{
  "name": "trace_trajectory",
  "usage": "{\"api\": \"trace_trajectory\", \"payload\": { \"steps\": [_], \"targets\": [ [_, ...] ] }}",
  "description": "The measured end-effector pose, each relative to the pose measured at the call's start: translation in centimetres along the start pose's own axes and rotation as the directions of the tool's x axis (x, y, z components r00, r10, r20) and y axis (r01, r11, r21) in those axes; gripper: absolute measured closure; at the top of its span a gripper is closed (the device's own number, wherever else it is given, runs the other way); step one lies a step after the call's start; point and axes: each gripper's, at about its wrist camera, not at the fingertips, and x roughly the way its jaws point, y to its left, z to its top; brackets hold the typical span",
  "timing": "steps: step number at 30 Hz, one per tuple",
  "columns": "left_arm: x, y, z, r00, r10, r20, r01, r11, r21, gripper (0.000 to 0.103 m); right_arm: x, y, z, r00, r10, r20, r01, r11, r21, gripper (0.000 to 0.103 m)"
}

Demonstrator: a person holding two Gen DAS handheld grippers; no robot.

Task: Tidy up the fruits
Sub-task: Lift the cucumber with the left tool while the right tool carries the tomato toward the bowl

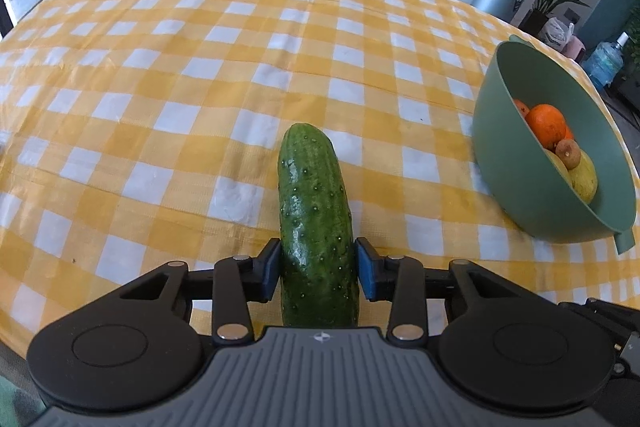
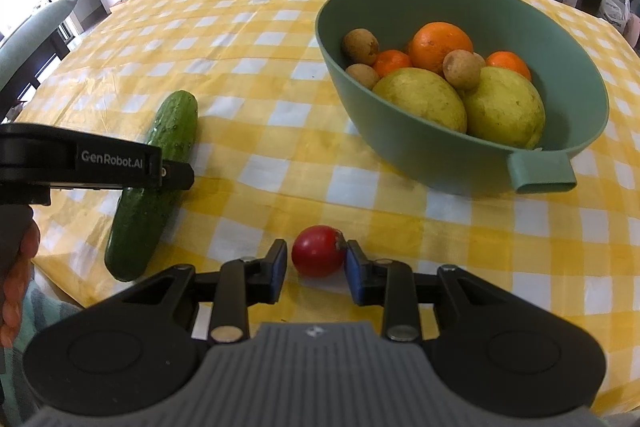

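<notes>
Nearest the lens in each wrist view sits a gripper body, and between the jaws of each lies one item still outside the bowl. Largest on the counter, which carries a yellow-and-white checked cloth, is the green bowl, already holding two pale yellow-green fruits, oranges and several small brown fruits; its walls look rigid and its grip tab faces the right wrist camera. Next in size is the cucumber, lying lengthwise along the left gripper, whose jaws stand against both flanks near its rear half, with no gap visible on either side; whether they press firmly cannot be told. Judged from appearance, the cucumber is stiff, moderately heavy and waxy, so a hold closer to mid-length would limit tipping, and the bumpy skin should give some purchase. It rests well to the left of the bowl. Smallest is the red tomato, resting on the counter in front of the bowl, between the jaws of the right gripper. Those jaws are apart: the right pad appears to touch the skin, while a narrow gap remains at the left. Tomato is judged light, smooth and easily bruised; a gentle squeeze across its widest part is advised.
</notes>
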Motion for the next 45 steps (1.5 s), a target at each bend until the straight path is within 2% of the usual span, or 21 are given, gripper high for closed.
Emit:
{"api": "trace_trajectory", "payload": {
  "steps": [5, 13, 22, 29, 33, 45],
  "targets": [
    [-0.2, 0.5, -0.2, 1.0, -0.022, 0.013, 0.022, 1.0, -0.021, 0.06, -0.1, -0.1, -0.1, 1.0, -0.003, 0.005, 0.003, 1.0, 0.001, 0.078],
    [-1.5, -0.3, -0.5, 0.997, -0.062, 0.051, 0.061, 0.998, 0.021, 0.06, -0.6, -0.2, -0.1, 0.999, 0.007, 0.039, -0.007, 1.0, 0.0, 0.079],
    [-4.2, -1.1, 0.0, 0.985, -0.118, 0.124, 0.112, 0.992, 0.052, 0.06, -2.9, -0.6, -0.3, 0.988, 0.034, 0.151, -0.038, 0.999, 0.018, 0.079],
    [-6.3, -2.1, 1.2, 0.97, -0.166, 0.18, 0.154, 0.985, 0.08, 0.06, -5.5, -1.2, -0.1, 0.96, 0.031, 0.277, -0.041, 0.999, 0.029, 0.079],
    [-7.0, -2.9, 2.0, 0.961, -0.201, 0.19, 0.186, 0.978, 0.096, 0.06, -7.1, -1.5, 0.0, 0.938, 0.002, 0.348, -0.008, 1.0, 0.016, 0.079],
    [-7.5, -7.4, 4.6, 0.942, -0.267, 0.204, 0.234, 0.957, 0.174, 0.06, -9.4, -4.9, 2.9, 0.885, -0.122, 0.45, 0.106, 0.992, 0.061, 0.079]
  ]
}}
